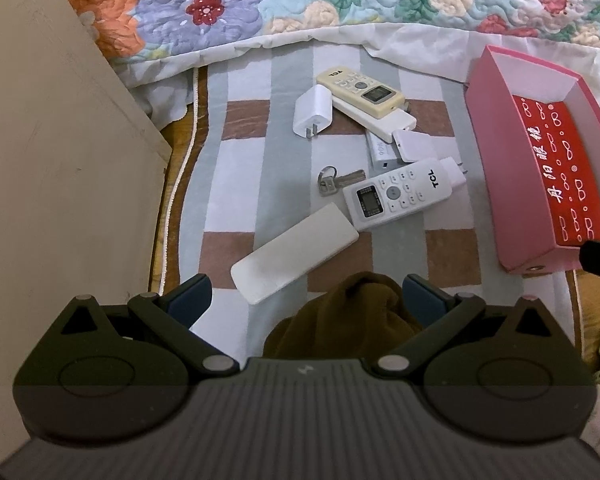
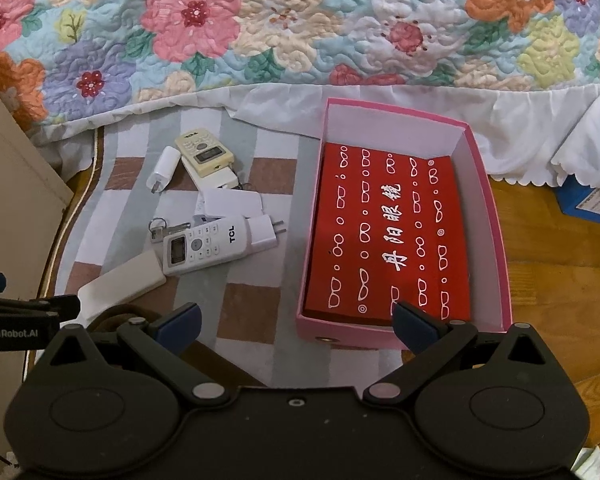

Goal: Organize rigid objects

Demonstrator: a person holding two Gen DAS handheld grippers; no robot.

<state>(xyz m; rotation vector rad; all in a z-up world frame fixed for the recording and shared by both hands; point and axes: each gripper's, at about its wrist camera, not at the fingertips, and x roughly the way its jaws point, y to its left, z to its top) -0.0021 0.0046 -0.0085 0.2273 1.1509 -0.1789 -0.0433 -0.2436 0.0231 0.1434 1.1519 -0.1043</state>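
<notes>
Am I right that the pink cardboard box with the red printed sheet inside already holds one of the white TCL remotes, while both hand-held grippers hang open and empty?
Not quite. The right wrist view shows the pink cardboard box holding only the red printed sheet; the white TCL remote lies on the checked mat beside it. The left hand-held gripper and right hand-held gripper are indeed open and empty.

light: dim, warm, even indoor | shadows: soft, faint | glare: none | focus: mostly sharp, slight grain | distortion: strong fisheye bending at edges, dark vignette in corners
</notes>
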